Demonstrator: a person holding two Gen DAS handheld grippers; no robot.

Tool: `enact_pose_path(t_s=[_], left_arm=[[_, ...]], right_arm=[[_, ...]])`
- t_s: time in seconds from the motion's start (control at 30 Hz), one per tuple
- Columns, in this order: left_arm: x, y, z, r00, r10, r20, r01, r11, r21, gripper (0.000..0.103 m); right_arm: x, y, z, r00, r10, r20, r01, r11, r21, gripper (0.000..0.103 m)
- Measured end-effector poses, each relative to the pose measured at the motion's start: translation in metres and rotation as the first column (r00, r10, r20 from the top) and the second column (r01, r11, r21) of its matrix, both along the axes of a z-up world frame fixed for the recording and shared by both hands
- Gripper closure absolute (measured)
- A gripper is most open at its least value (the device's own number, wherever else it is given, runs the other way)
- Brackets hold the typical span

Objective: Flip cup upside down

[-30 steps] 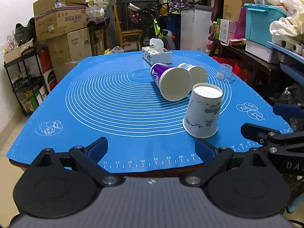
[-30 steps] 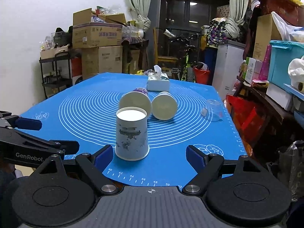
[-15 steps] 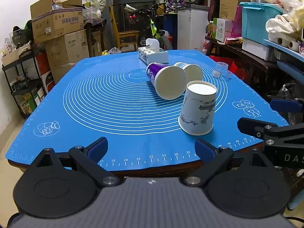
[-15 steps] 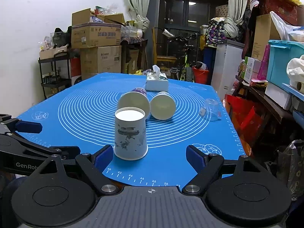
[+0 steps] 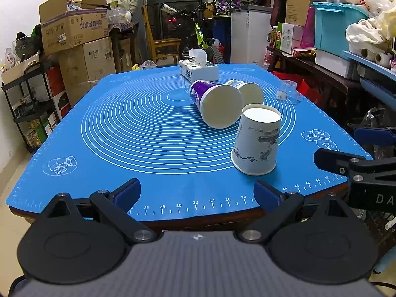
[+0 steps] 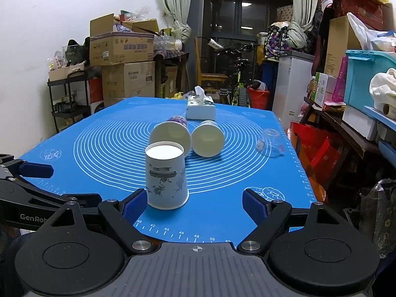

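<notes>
A white paper cup with an ink drawing stands upside down near the front right of the blue mat; it also shows in the right wrist view. A purple cup and a white cup lie on their sides behind it. My left gripper is open and empty at the mat's front edge. My right gripper is open and empty, with the upside-down cup just beyond its left finger.
A tissue box sits at the far side of the mat. A clear plastic cup lies near the right edge. Boxes, shelves and storage bins surround the table.
Both grippers have drawn back slightly toward the front edge of the table. The cups have not moved.
</notes>
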State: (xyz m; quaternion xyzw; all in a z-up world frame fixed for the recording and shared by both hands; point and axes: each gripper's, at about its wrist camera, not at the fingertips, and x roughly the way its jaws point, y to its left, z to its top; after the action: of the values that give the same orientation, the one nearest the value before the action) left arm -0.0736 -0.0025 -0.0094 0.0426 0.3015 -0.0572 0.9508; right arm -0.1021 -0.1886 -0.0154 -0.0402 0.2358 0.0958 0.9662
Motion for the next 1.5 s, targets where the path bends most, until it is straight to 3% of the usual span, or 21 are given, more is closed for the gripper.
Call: enact_pose_path(t_s=[1.5], left_arm=[[0.0004,-0.0017,0.0015,1.000,0.006,-0.008,-0.006,1.000,0.006,0.006]], right_arm=[[-0.0019,-0.0009,0.0021,1.000,-0.011,-0.006,0.011,1.000,0.014,0.017]])
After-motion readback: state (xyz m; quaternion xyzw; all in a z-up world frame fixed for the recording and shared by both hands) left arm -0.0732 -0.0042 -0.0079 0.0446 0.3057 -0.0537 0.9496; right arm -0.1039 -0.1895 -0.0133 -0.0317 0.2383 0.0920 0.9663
